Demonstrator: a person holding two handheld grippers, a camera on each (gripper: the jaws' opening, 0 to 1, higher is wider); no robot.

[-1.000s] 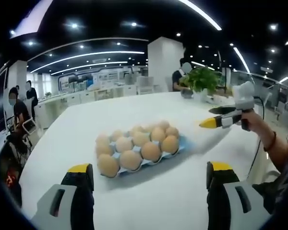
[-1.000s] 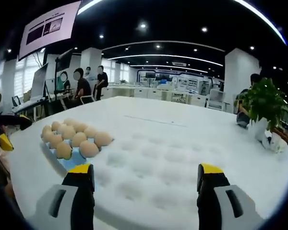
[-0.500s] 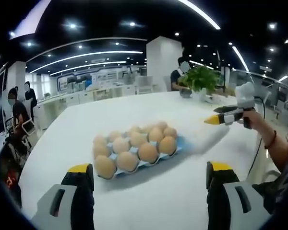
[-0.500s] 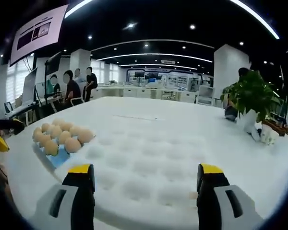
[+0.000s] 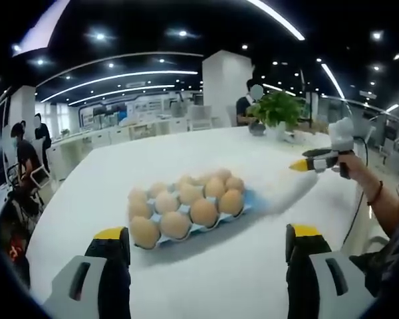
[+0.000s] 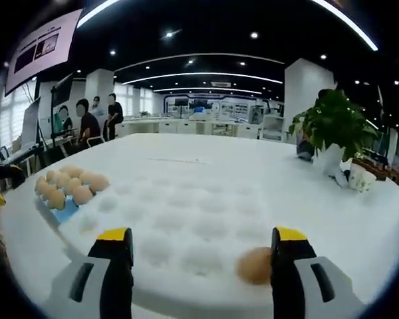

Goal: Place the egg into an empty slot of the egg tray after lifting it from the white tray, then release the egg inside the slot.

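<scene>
Both jaws of the right claw (image 6: 199,249) spread wide, one beside the egg (image 6: 255,265).

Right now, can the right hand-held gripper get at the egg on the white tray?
Probably yes. The egg lies alone on the white tray, just ahead of the open right hand-held gripper, nothing between them.

1. Egg (image 6: 255,266): brown, lying alone in a dimple near the close edge of the white tray, just beside the right jaw in the right gripper view.
2. White tray (image 6: 186,219): broad, flat on the counter, dimpled in rows; seen in the left gripper view as a pale slab (image 5: 286,194) just beside the egg tray.
3. Egg tray (image 5: 243,209): blue, flat on the counter, packed with rows of brown eggs; any free slot cannot be made out. Seen also at the left of the right gripper view (image 6: 66,210), touching or just beside the white tray.
</scene>
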